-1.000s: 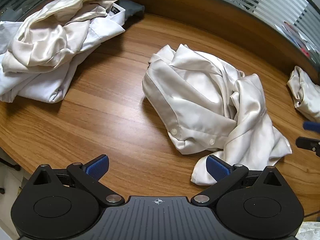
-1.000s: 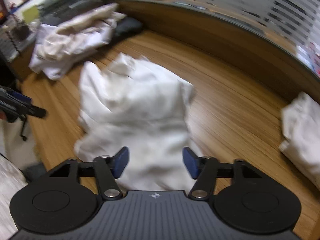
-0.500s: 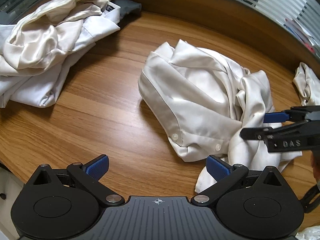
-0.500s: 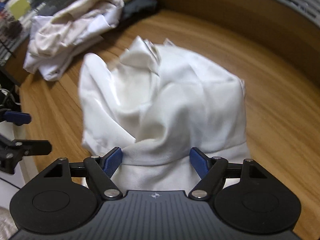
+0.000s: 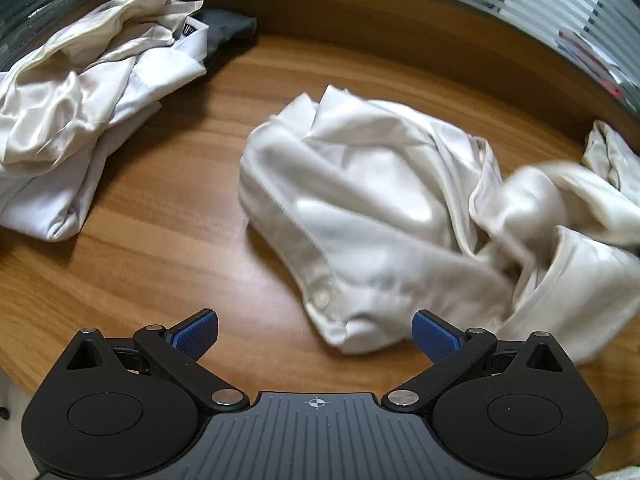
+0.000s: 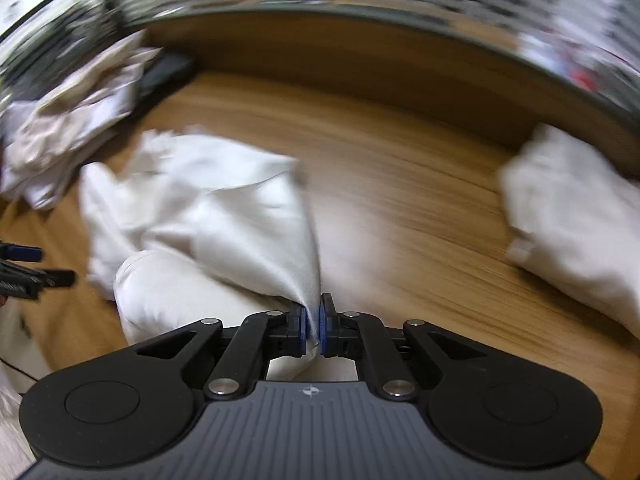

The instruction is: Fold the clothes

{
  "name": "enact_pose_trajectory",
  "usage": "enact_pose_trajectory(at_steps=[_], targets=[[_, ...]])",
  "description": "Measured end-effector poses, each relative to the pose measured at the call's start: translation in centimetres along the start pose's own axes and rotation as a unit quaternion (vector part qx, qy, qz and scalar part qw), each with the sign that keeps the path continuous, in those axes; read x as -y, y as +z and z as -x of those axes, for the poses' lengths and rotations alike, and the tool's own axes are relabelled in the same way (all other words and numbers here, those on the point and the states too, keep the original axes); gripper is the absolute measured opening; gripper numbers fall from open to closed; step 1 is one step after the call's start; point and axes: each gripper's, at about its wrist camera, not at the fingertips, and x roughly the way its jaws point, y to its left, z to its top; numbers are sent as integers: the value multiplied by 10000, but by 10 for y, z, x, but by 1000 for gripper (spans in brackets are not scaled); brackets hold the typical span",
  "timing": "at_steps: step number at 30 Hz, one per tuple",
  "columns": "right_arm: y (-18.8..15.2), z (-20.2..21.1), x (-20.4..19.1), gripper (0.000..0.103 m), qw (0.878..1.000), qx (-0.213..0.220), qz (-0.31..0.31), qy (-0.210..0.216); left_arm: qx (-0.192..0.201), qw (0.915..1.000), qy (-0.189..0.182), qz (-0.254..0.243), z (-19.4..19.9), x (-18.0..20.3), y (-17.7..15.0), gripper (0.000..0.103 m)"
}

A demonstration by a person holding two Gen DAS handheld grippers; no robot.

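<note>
A crumpled cream shirt (image 5: 360, 208) lies in the middle of the wooden table (image 5: 160, 260), its buttoned edge turned toward me. My left gripper (image 5: 316, 330) is open just above the table, and the shirt's near corner lies between its blue pads without touching them. In the right wrist view, my right gripper (image 6: 314, 320) has its jaws closing tight on a fold of the same shirt (image 6: 208, 216), and the cloth is stretched taut toward it. The left gripper's fingers (image 6: 36, 272) show at that view's left edge.
A heap of white and cream clothes (image 5: 80, 120) sits at the back left, with a dark garment (image 5: 228, 30) behind it. Another cream garment (image 5: 608, 152) lies at the far right, also seen in the right wrist view (image 6: 572, 216). A raised wooden rim (image 5: 400, 32) bounds the table's far side.
The right gripper shut on a fold of the shirt and dragged it to the right, leaving the left wrist view. The left gripper sank closer to the shirt's buttoned corner.
</note>
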Motion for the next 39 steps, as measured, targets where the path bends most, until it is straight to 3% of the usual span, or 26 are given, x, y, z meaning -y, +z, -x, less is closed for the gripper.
enact_pose_trajectory(at_steps=[4,10,13,15,19,21,27,29,32,34,35,36,37,39], targets=[[-30,11,57,7,9970,-112,-539,-539,-75,9998,-160,9,-12,6,13,103],[-76,12,104,10,9879,-400,-1095,-1020,-166,9983,-177,-534,-24,25,17,103],[-84,23,105,30,9877,-246,-1097,-1088,-291,9968,-197,-713,-31,31,14,103],[-83,30,100,54,9891,-81,-983,-1090,-371,9957,-212,-819,-37,35,12,103],[-73,30,91,63,9937,86,-765,-816,-455,9940,-178,-982,-43,42,5,103],[-66,21,84,74,9958,133,-663,-613,-455,9936,-195,-1016,-46,44,3,101],[-37,-15,59,77,9992,79,-350,-182,-497,9931,-171,-1049,-54,49,6,74],[-25,-31,53,77,9995,28,-308,-94,-477,9938,-215,-977,-54,50,9,46],[-11,-56,46,77,9995,-93,-297,46,-449,9950,-215,-861,-54,52,14,26],[-5,-72,42,74,9991,-224,-304,175,-315,9959,-150,-838,-49,53,17,23],[-2,-78,40,60,9988,-309,-299,243,-230,9964,-120,-812,-46,53,20,22],[-2,-83,39,26,9985,-366,-284,302,-146,9968,-92,-780,-43,53,24,22],[-1,-85,38,8,9983,-406,-268,333,-67,9973,-77,-728,-40,52,28,21],[0,-81,38,2,9986,-379,-248,271,109,9978,-78,-647,-32,51,37,20]])
